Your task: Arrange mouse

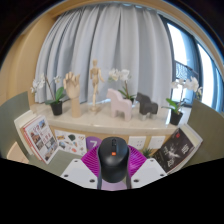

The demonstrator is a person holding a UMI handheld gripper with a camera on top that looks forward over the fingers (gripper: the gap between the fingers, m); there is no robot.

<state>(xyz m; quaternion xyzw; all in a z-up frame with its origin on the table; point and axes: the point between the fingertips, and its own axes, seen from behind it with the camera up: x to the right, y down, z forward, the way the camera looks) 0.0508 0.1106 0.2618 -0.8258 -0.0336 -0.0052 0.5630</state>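
Observation:
A black computer mouse [112, 157] with an orange mark on top sits between my two fingers, held up above the desk. The purple pads [93, 161] press against both of its sides. My gripper [112, 168] is shut on the mouse. The rear part of the mouse is hidden at the bottom of the view.
Beyond the mouse, a shelf [110, 118] holds a wooden hand [71, 92], a wooden mannequin [95, 80], white orchids [55, 95], a white horse figure [119, 103] and a dark animal figure [146, 103]. Magazines [38, 136] lie left, a dark booklet [178, 148] right. Curtains and window behind.

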